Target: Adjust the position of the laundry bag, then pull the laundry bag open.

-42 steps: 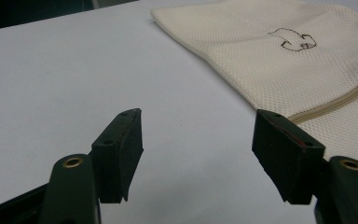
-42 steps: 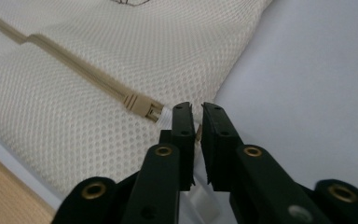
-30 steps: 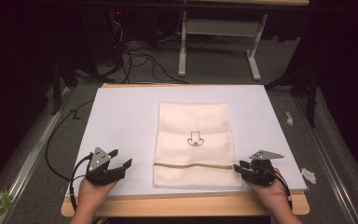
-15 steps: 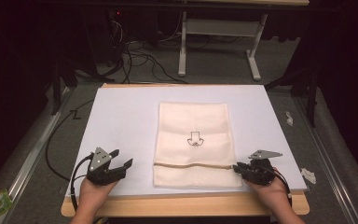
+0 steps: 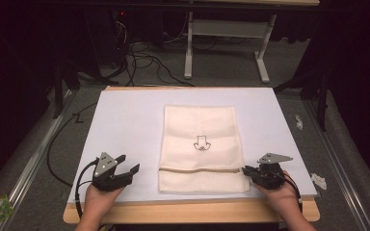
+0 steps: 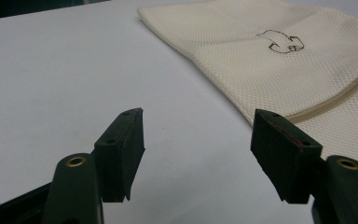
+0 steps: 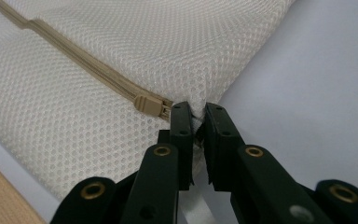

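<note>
1. One mesh bag [image 5: 200, 147] lies flat on the surface [image 5: 125, 125], near its front edge and about midway across; two grippers flank the bag.
2. The bag is cream netting with a small dark printed mark [image 5: 202, 143] at its middle and one tan zipper [image 5: 200, 170] running across near its front edge.
3. The right gripper [image 5: 248, 172] sits at the bag's right edge, at the zipper's end. Its fingers [image 7: 182, 123] have just been closing and now pinch the mesh edge just beside the zipper pull [image 7: 149, 105], a detail plain in the right gripper view.
4. The left gripper [image 5: 129, 165] rests left of the bag, apart from it, fingers [image 6: 123, 149] wide with bare surface between them.
</note>
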Available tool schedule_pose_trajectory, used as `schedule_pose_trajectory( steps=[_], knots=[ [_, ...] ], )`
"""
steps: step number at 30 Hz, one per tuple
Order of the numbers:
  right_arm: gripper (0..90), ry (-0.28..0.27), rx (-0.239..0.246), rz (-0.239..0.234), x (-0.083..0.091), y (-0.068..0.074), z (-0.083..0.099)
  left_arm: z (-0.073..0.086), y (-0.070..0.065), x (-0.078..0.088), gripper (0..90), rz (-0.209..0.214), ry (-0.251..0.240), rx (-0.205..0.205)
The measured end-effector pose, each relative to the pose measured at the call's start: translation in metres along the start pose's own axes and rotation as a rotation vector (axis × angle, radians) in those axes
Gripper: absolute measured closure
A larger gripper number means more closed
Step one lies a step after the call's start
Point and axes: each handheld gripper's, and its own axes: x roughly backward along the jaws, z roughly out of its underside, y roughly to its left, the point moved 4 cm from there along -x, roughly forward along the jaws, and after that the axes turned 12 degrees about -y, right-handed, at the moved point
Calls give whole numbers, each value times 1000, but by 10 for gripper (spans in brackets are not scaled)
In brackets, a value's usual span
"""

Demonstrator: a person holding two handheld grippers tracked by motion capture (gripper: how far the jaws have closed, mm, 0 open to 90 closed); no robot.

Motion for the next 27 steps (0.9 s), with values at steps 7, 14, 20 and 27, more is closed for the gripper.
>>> schedule_pose_trajectory(
  steps=[7,14,20,27],
  knots=[
    [841,-38,0,4,5,-2,-6,-2,-8,-2,355,25,-20,2],
    [842,-75,15,-1,9,-4,-11,-16,-32,-13,382,93,-79,16],
    [848,-99,31,-2,13,-1,-16,-21,-76,-46,390,214,-39,25],
    [850,-119,39,-19,16,0,-19,-29,-141,-84,443,399,-5,43]
  ],
)
